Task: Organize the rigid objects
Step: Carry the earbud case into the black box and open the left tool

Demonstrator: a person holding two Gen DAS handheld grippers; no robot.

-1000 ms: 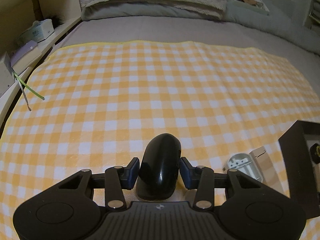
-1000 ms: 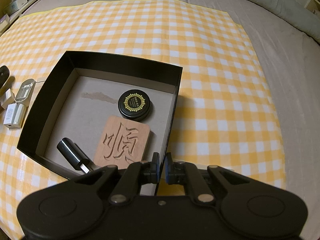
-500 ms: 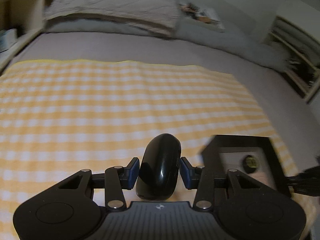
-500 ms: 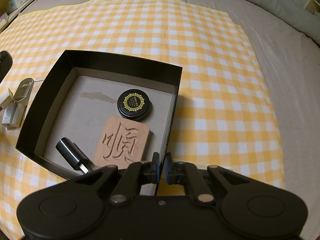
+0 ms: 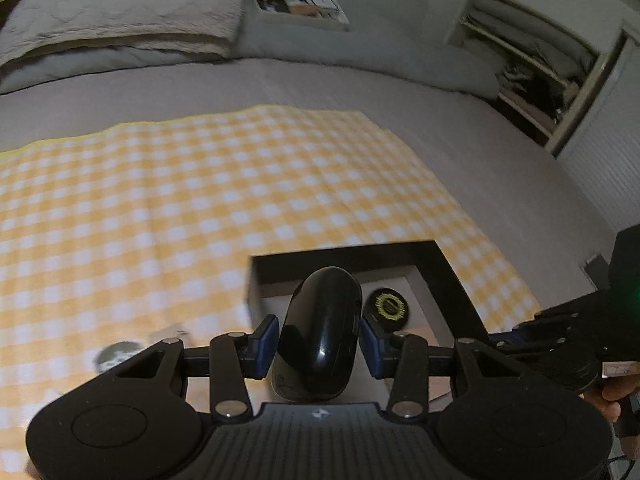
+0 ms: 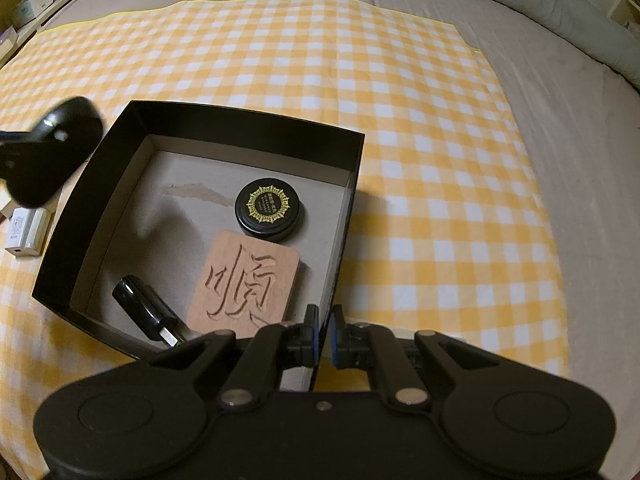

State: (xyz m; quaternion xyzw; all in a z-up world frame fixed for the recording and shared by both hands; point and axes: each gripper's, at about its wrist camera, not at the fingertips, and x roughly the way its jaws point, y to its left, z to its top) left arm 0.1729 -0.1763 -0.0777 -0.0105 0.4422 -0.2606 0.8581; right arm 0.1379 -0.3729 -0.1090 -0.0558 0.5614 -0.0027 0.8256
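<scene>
A glossy black oval case (image 5: 318,332) is clamped between the blue pads of the left gripper (image 5: 318,338) and is held just above the left wall of the black box (image 6: 240,118). Inside the box, 3 items are seen: a round black tin (image 6: 272,208), a carved wooden block (image 6: 244,280) and a black cylinder (image 6: 144,308). The box's near right corner wall is pinched by the nearly closed right gripper (image 6: 322,336). A white adapter (image 6: 26,232) lies left of the box.

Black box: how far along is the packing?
Done: round tin, carved wooden block and black cylinder lie in the black box. In hand: left gripper carries a glossy black case toward it. Left: white adapter outside.
</scene>
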